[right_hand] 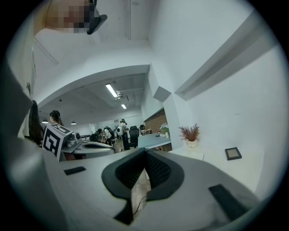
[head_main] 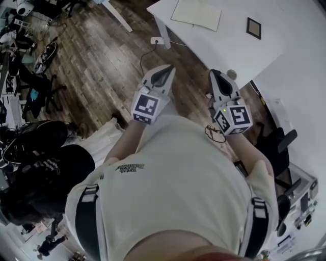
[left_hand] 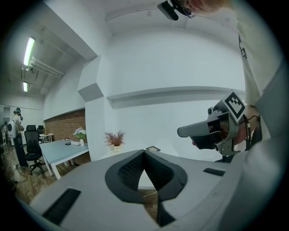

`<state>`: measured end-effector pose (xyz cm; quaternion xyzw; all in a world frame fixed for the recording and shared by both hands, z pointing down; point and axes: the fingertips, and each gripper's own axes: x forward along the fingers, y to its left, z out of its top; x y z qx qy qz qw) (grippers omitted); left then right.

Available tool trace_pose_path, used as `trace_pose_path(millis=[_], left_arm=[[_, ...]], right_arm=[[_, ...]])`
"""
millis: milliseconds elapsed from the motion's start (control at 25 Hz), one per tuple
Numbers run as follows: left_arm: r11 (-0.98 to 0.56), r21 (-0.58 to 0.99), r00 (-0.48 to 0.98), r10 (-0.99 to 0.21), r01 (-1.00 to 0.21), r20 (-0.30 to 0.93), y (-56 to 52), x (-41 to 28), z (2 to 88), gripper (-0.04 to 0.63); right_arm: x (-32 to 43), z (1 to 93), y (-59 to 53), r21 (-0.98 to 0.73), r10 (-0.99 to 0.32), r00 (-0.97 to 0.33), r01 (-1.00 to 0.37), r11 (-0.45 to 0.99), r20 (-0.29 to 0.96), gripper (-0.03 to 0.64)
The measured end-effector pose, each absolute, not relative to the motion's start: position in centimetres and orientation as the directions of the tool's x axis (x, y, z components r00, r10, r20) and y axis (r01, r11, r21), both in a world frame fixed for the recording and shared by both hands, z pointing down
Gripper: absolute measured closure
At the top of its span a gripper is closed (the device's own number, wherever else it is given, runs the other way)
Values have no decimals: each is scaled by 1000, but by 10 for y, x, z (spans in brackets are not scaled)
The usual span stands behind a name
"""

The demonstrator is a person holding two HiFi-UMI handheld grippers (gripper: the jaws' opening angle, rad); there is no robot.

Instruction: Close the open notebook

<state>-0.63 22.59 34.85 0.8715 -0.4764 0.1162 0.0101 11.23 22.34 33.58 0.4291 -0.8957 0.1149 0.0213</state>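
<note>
Both tongs are up at chest height, side by side but apart, pointing toward the white bench [head_main: 239, 51]. Left tongs [head_main: 167, 70]: tips pressed together, nothing between them, just a sliver of gap further back. Right tongs [head_main: 214, 74]: same story, tips touching, nothing held. And the notebook [head_main: 196, 14]? It lies open and flat on the bench, well ahead of both tongs, untouched. A small dark picture frame [head_main: 253, 28] sits on the bench ahead of the right tongs, to the notebook's right. Further off, a dried plant [right_hand: 189, 134] in a pale pot stands by the wall. Below the left tongs, wooden floor [head_main: 102, 51].
</note>
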Motion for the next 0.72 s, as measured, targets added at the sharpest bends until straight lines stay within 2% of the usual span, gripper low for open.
trace_pose_path(millis=[320, 720], left_arm=[[-576, -82, 550, -807, -813, 215, 161, -20, 366, 583], [-603, -55, 575, -781, -796, 245, 73, -48, 367, 583]], right_arm=[[97, 351, 167, -201, -778, -614, -785, 586, 129, 614], [64, 363, 86, -231, -781, -593, -802, 551, 194, 614]])
